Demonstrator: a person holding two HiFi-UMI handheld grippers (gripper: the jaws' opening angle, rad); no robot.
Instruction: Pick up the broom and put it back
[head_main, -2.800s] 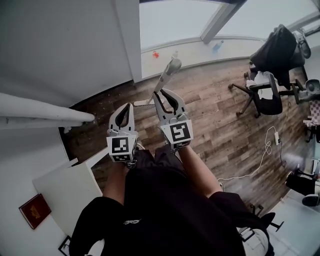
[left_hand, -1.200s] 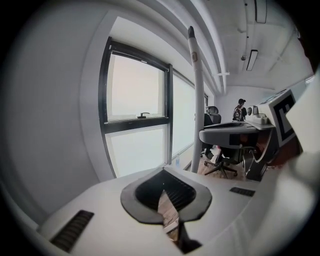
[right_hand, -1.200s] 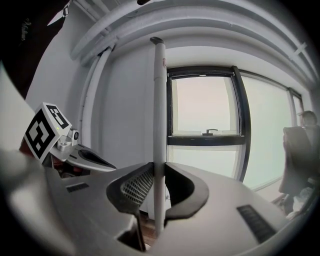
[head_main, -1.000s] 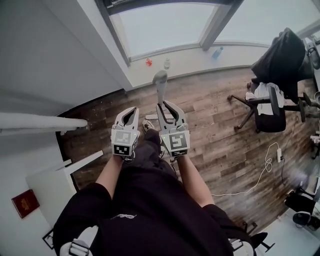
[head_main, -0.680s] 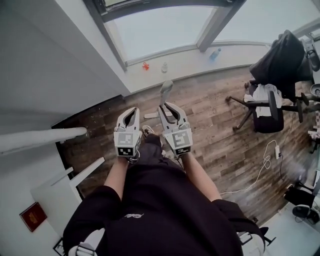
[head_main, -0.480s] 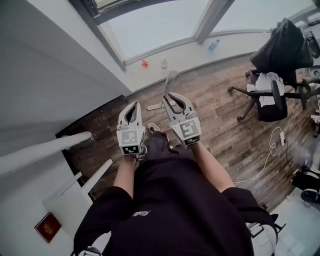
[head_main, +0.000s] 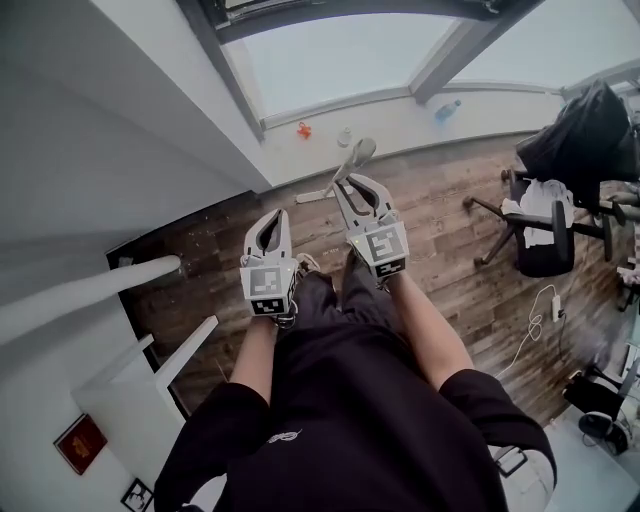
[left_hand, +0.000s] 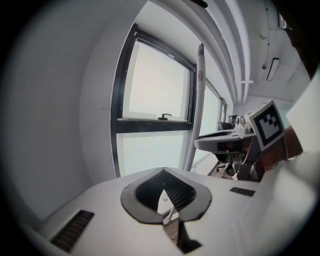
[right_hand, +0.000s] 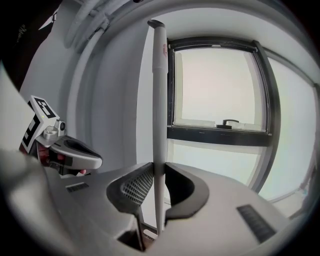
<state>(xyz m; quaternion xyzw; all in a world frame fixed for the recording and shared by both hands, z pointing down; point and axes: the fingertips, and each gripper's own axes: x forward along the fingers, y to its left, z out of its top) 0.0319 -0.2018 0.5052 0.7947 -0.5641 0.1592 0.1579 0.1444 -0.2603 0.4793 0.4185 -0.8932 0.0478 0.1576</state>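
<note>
The broom has a pale grey handle (head_main: 356, 154) that stands upright, with its head (head_main: 312, 196) low by the wooden floor near the window wall. My right gripper (head_main: 352, 183) is shut on that handle; in the right gripper view the handle (right_hand: 159, 100) runs straight up between the dark pads (right_hand: 134, 187). My left gripper (head_main: 272, 215) hangs beside it, a little nearer to me, shut with nothing in it. The left gripper view shows the handle (left_hand: 198, 100) and the right gripper (left_hand: 240, 145) off to the right. The left gripper (right_hand: 70, 152) appears at the left of the right gripper view.
A large window with a white sill (head_main: 400, 115) lies ahead, with a blue bottle (head_main: 447, 108), a clear bottle (head_main: 345, 136) and a small orange thing (head_main: 304, 129) on it. An office chair (head_main: 545, 235) with a black jacket stands right. A white table (head_main: 130, 385) and a white rail (head_main: 90, 290) are left.
Both grippers have travelled across the floor along the window wall with the broom upright. The right gripper now reaches further ahead than the left. Both grips are unchanged.
</note>
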